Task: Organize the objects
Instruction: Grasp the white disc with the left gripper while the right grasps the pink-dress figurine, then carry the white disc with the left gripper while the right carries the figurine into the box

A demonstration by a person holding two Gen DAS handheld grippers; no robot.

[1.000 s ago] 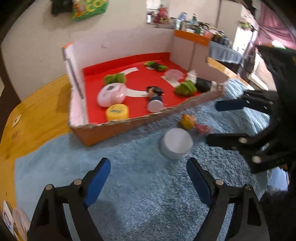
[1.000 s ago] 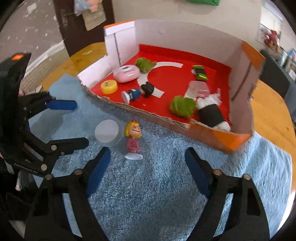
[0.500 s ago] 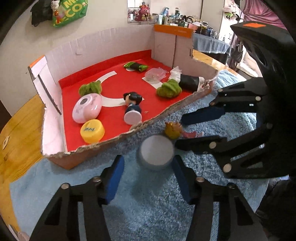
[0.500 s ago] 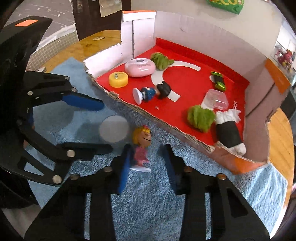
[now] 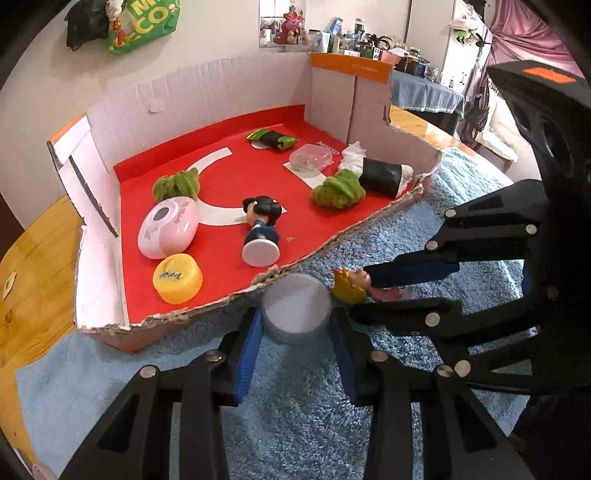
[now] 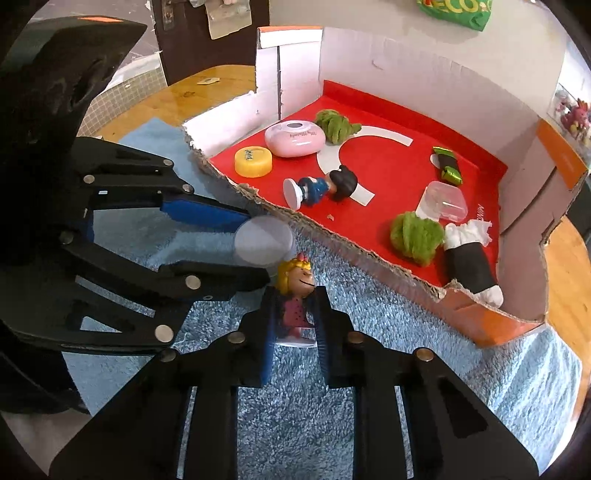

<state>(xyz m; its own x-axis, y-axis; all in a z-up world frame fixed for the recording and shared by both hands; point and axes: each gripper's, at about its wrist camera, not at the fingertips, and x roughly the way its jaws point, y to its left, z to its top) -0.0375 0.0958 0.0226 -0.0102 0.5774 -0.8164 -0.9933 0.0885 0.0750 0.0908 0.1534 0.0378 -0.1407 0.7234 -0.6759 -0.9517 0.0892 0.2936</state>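
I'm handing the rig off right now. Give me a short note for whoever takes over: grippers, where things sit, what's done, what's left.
Left gripper: jaws closing around the round white container, which sits on the blue mat at the torn front edge of the cardboard box.
Right gripper: shut on the blonde figurine, not yet lifted off the mat.
Done: the yellow cap, pink case, dark-haired figurine and other items lie in the box.
Left: probably both gripped items go into the box.

"MINISO" is printed on the red box floor (image 5: 327, 146), and "ECO" on the green bag (image 6: 463, 9)
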